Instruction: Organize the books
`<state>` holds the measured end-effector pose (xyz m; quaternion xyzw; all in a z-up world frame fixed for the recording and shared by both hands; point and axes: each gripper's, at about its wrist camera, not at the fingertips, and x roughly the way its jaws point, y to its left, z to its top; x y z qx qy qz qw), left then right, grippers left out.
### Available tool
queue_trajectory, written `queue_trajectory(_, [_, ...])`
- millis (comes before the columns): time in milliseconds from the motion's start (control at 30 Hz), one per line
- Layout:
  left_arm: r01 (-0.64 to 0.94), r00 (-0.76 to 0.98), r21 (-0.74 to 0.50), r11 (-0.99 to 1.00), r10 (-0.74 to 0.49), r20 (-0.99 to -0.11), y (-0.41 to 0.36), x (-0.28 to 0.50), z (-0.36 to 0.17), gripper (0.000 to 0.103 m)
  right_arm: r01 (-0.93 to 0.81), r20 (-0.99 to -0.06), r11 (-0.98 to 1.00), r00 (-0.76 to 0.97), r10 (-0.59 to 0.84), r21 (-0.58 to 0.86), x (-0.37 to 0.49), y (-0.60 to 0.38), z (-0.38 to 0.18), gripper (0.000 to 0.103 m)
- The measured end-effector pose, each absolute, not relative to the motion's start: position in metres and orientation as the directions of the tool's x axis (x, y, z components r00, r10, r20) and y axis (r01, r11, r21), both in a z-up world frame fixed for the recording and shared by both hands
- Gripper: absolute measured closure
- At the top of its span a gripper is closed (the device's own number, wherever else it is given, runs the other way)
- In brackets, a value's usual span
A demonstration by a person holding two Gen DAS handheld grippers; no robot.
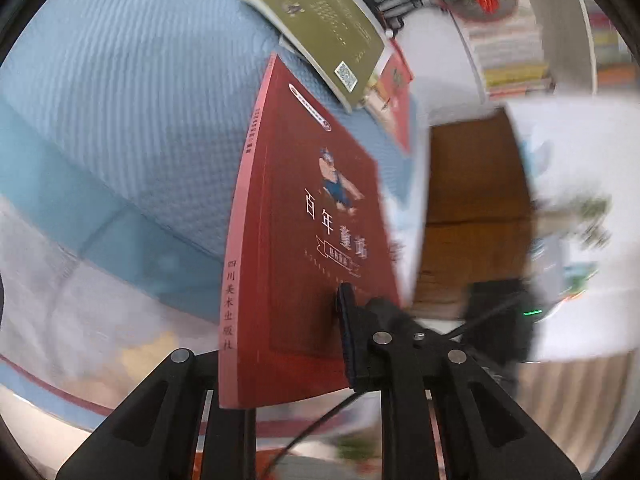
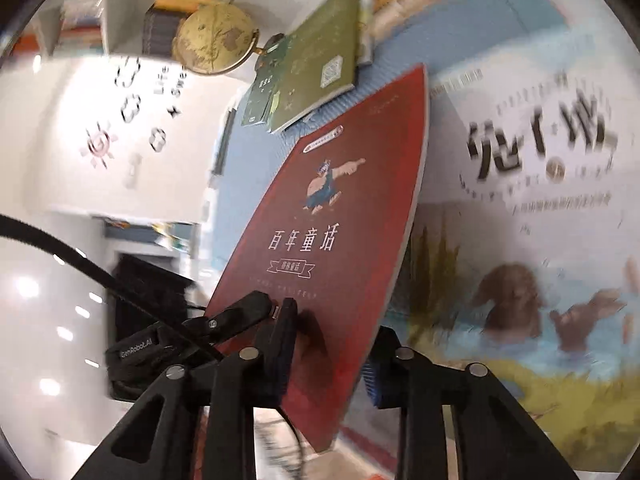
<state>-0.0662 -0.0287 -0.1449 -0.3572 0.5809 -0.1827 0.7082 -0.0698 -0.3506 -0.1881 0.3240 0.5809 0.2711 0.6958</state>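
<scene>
Here we hold the red storybook (image 1: 304,216) upright in the air over the blue mat (image 1: 132,92), both tools clamped on its lower edge: the left gripper (image 1: 280,344) pinches it near the spine, and the right gripper (image 2: 332,344) closes on the same cover (image 2: 332,208) from the other side. Moving rightward, the olive-green book (image 2: 320,68) lies flat on the mat beyond, with the globe (image 2: 216,38) and bookshelf (image 2: 132,12) behind. We judge that the book should travel with both grips level, so the cover does not twist or bend.
</scene>
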Motion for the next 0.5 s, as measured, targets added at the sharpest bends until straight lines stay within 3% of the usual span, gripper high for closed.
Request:
queue_trajectory(167, [-0.055, 0.284, -0.592, 0.804, -0.556, -0.781, -0.045, -0.064, -0.122, 0.088, -0.23, -0.791, 0.829, 0.252, 0.557, 0.51, -0.074, -0.309, -0.153, 0.08])
queue_trajectory(500, [0.048, 0.34, -0.605, 0.795, -0.582, -0.738, -0.036, -0.075, -0.081, 0.089, -0.362, -0.777, 0.831, 0.327, 0.538, 0.423, -0.095, -0.311, -0.113, 0.078])
